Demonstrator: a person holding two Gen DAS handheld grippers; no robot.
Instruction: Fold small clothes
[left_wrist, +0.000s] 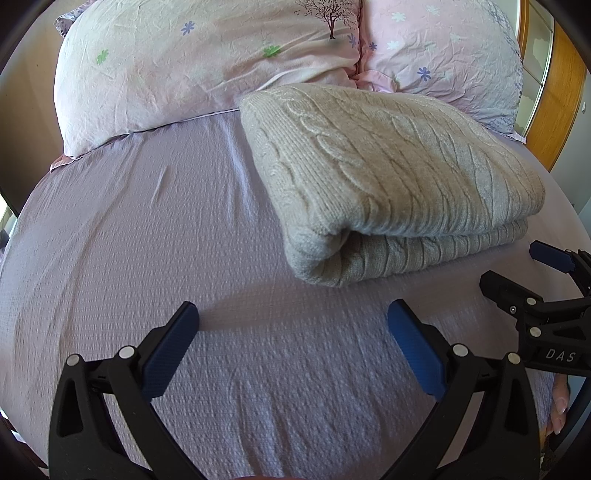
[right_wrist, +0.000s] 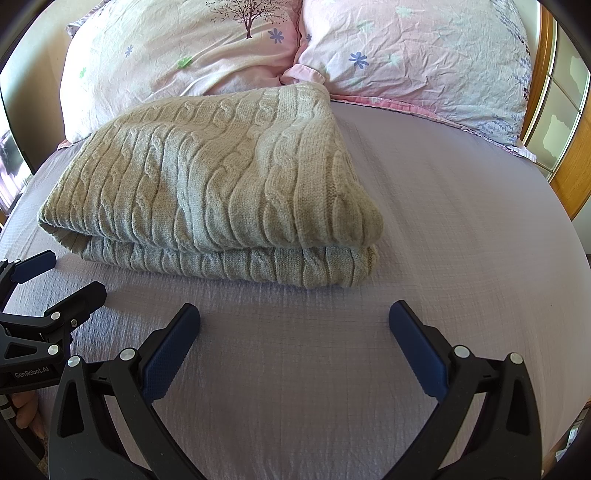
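A grey cable-knit sweater (left_wrist: 391, 181) lies folded in a thick rectangle on the lilac bed sheet (left_wrist: 184, 221), its folded edge toward me. It also shows in the right wrist view (right_wrist: 221, 184). My left gripper (left_wrist: 291, 314) is open and empty, just short of the sweater's near left corner. My right gripper (right_wrist: 293, 314) is open and empty, just short of the sweater's near right edge. The right gripper also shows at the right edge of the left wrist view (left_wrist: 517, 269), and the left gripper at the left edge of the right wrist view (right_wrist: 70, 273).
Two pink flowered pillows (left_wrist: 207, 62) (right_wrist: 413, 55) lie against the head of the bed behind the sweater. A wooden frame with glass panes (right_wrist: 565, 129) stands at the right. The bed sheet (right_wrist: 461, 221) is bare to the right of the sweater.
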